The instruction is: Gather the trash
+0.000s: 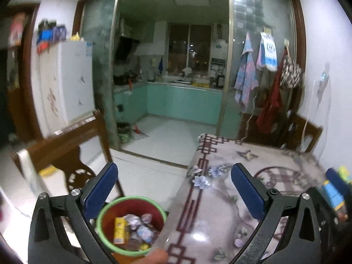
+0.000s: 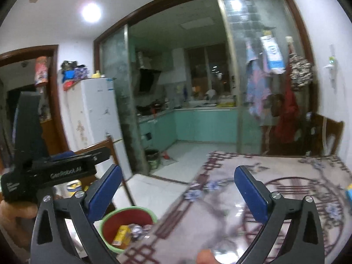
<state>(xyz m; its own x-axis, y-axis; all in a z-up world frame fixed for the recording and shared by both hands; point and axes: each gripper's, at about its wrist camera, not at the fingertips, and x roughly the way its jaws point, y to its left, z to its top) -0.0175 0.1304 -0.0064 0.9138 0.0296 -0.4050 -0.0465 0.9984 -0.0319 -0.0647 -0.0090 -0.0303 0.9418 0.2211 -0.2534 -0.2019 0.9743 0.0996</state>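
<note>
A red trash bin with a green rim (image 1: 103, 211) stands on the floor beside the table, low in both views (image 2: 129, 216). Inside it lie a yellow carton (image 1: 120, 231) (image 2: 122, 236) and crumpled wrappers (image 1: 140, 224). My left gripper (image 1: 173, 167) hangs open and empty above the bin and the table edge. My right gripper (image 2: 178, 168) is open too, with nothing between its blue pads (image 2: 250, 193). The left gripper's black body (image 2: 61, 171) shows at the left of the right wrist view. Blurred blue and yellow packets (image 1: 332, 193) lie at the table's right edge.
The table wears a glossy flowered cloth (image 1: 242, 198) (image 2: 286, 176). A carved wooden chair (image 1: 66, 154) stands left of the bin, a white fridge (image 1: 72, 83) behind it. A second bin (image 1: 123, 132) sits by the kitchen doorway. Clothes (image 1: 270, 101) hang right.
</note>
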